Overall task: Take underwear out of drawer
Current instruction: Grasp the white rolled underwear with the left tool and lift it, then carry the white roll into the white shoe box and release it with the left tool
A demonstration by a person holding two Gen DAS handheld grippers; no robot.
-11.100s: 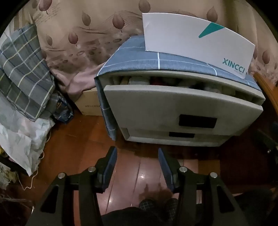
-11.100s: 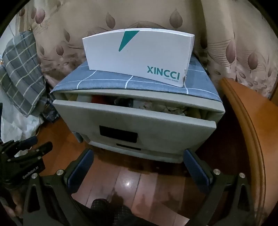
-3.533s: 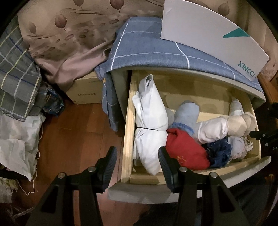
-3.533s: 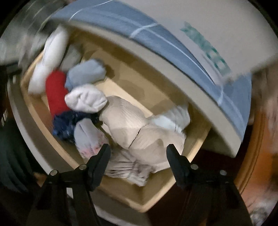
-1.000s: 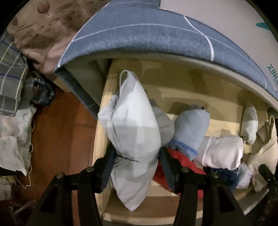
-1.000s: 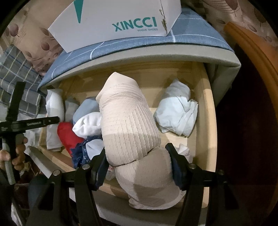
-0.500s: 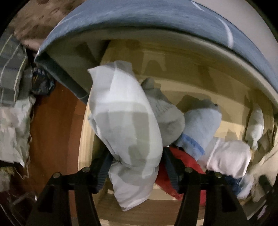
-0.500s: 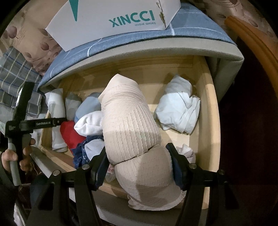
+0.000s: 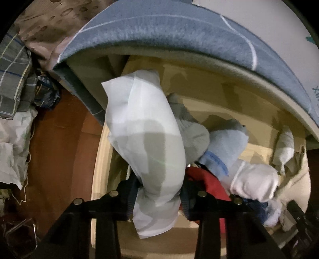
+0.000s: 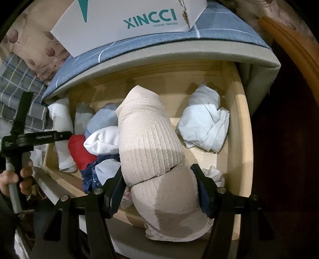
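The wooden drawer [image 10: 241,129] stands pulled out, full of rolled underwear. In the left wrist view my left gripper [image 9: 158,197] points down into the drawer's left end [image 9: 99,159]. Its jaws are closing on a long white roll [image 9: 145,129] and the pads squeeze its lower part. My right gripper [image 10: 159,191] is shut on a big beige ribbed roll [image 10: 147,143] near the drawer's front. The right wrist view also shows the white roll [image 10: 61,123] and a hand [image 10: 12,179] on the left tool.
A grey roll [image 9: 191,131], a light blue roll [image 9: 227,143], a red garment [image 9: 207,181] and a crumpled white piece [image 10: 203,127] lie in the drawer. A white XINCCI box [image 10: 129,18] sits on the blue checked cloth [image 10: 139,45] covering the cabinet. Wood floor [image 9: 59,139] and plaid fabric [image 9: 12,79] lie left.
The left jaws have come together on the white roll, which now looks pinched at its waist and leans a little. The right gripper and its beige roll have stayed put.
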